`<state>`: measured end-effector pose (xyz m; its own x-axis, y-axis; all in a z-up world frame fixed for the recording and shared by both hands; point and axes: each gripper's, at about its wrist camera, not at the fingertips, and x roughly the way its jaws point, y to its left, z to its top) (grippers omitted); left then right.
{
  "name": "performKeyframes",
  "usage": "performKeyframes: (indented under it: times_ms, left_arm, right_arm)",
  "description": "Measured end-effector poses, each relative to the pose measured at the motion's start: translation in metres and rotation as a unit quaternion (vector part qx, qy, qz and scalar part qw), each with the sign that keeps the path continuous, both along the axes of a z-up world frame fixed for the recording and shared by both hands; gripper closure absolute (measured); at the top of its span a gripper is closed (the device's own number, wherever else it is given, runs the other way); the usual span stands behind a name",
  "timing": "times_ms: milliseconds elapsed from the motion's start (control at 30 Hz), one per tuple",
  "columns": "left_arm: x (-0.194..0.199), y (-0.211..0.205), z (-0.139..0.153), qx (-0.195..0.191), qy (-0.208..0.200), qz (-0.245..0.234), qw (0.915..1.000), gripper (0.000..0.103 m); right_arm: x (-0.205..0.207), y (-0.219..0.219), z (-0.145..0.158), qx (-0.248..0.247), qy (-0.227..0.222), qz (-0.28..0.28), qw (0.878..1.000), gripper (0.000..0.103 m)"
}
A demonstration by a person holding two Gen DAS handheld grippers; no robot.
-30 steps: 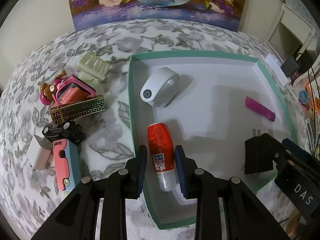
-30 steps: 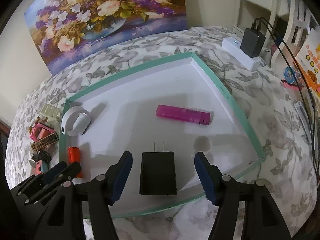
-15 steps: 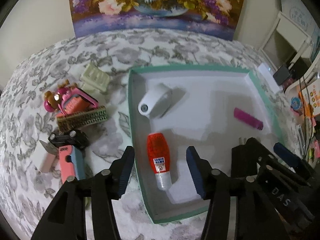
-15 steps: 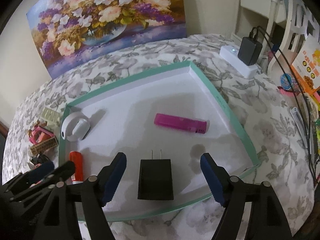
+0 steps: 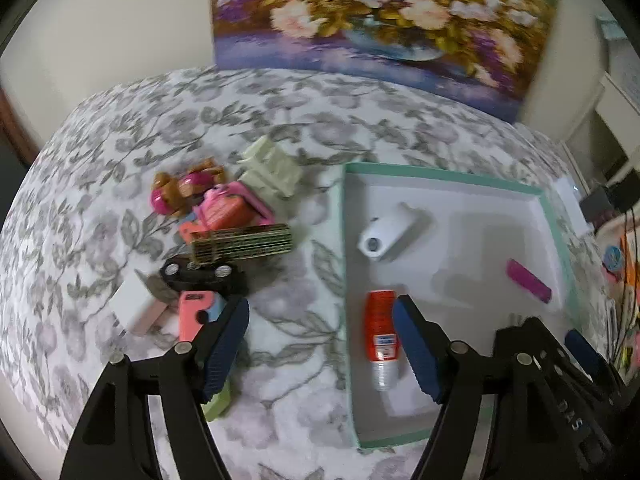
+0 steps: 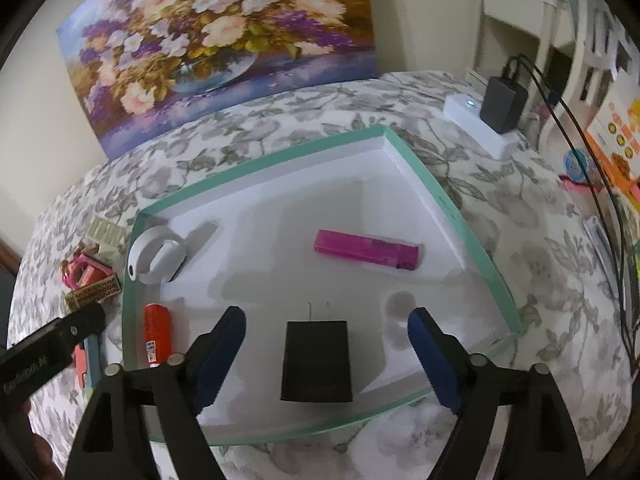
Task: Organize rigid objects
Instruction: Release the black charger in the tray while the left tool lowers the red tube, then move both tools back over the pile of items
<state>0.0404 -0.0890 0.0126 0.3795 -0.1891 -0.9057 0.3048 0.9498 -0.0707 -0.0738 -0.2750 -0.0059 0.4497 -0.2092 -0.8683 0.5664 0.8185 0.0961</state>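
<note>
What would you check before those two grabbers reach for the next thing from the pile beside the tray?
1. Left gripper open and holding nothing: ok.
2. Right gripper open, black plug lying free between its fingers: ok.
3. Orange bottle lying inside the tray: ok.
4. White round gadget and pink lighter also in the tray, apart from each other: ok.
5. Pile left of the tray still to sort, with the gold-patterned box resting across the black toy car: not ok, things overlap.
6. Which piece lifts freely: cannot tell.
</note>
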Motion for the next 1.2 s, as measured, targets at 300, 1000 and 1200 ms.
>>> performKeyframes:
  times_ms: [300, 1000, 1200]
  left_arm:
    - [0.013, 0.023, -0.016, 0.030, 0.013, 0.048, 0.9983, 0.009]
    - [0.031, 0.069, 0.019, 0.004, -0.029, 0.111, 0.9934, 0.003]
    - [0.033, 0.089, 0.030, -0.024, -0.039, 0.130, 0.9904, 0.003]
  right_arm:
    - [0.008, 0.016, 0.001, -0.033, 0.005, 0.031, 0.999, 0.000]
    - [0.010, 0.024, 0.015, -0.026, -0.047, 0.033, 0.998, 0.000]
    - [0.014, 0.033, 0.019, -0.023, -0.062, 0.051, 0.996, 0.000]
